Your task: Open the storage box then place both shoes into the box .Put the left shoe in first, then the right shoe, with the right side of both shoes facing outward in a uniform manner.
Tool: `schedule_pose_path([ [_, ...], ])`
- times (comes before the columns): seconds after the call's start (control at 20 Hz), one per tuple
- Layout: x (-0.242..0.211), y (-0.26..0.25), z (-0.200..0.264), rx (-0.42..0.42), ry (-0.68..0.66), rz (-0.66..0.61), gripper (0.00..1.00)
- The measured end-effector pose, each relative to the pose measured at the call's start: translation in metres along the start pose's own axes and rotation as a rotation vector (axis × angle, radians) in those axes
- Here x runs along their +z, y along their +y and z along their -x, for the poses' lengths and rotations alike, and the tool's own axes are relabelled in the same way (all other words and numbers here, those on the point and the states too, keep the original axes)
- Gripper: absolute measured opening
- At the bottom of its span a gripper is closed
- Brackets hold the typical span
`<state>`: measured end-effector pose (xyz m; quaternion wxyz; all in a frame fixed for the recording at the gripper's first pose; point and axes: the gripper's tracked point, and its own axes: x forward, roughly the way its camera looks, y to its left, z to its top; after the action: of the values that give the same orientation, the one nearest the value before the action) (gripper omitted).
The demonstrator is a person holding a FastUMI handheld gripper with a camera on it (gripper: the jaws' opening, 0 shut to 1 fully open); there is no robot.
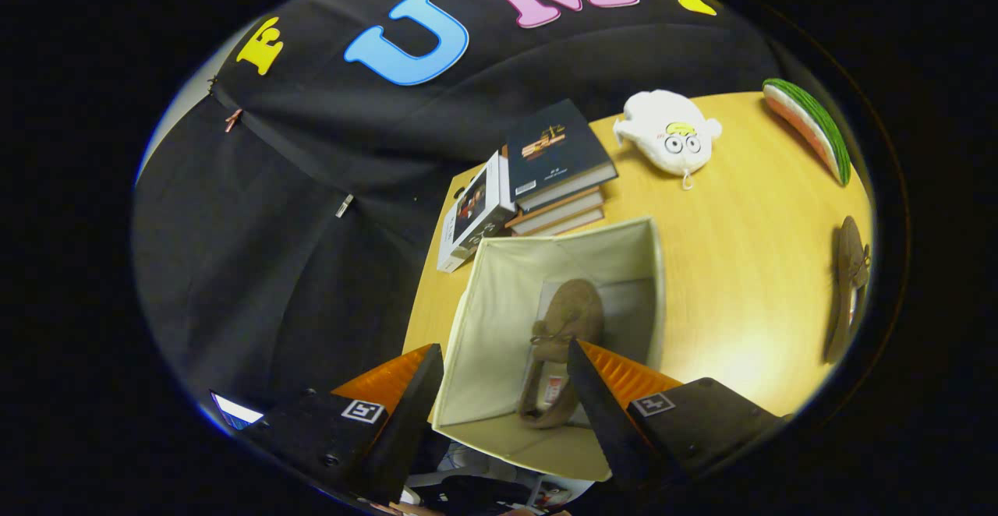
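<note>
- The gripper (499,391) hangs over the open storage box (499,298), fingers spread wide, holding nothing.
- One brown shoe (563,344) lies inside the box, so the first placement looks done.
- The second shoe (850,282) waits far right on the table (741,266); fetching it comes next.

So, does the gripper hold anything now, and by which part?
Nothing is held. The gripper is open above the storage box; one brown shoe lies inside, free of both fingers.
</note>
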<state>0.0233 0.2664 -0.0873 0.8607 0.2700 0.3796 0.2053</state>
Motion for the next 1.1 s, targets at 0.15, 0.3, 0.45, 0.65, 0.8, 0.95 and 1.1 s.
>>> schedule_pose_path([
  [0.15,0.017,-0.058,0.036,-0.077,-0.021,-0.017,0.98],
  [0.3,0.03,-0.124,0.078,-0.149,-0.067,-0.022,0.98],
  [0.45,0.037,-0.191,0.115,-0.23,-0.106,-0.023,0.98],
  [0.65,0.023,-0.271,0.147,-0.325,-0.09,0.003,0.98],
  [0.8,0.009,-0.331,0.161,-0.408,-0.059,0.021,0.99],
  [0.95,0.005,-0.376,0.168,-0.45,-0.038,0.038,0.99],
  [1.1,0.002,-0.419,0.169,-0.512,-0.021,0.122,0.99],
])
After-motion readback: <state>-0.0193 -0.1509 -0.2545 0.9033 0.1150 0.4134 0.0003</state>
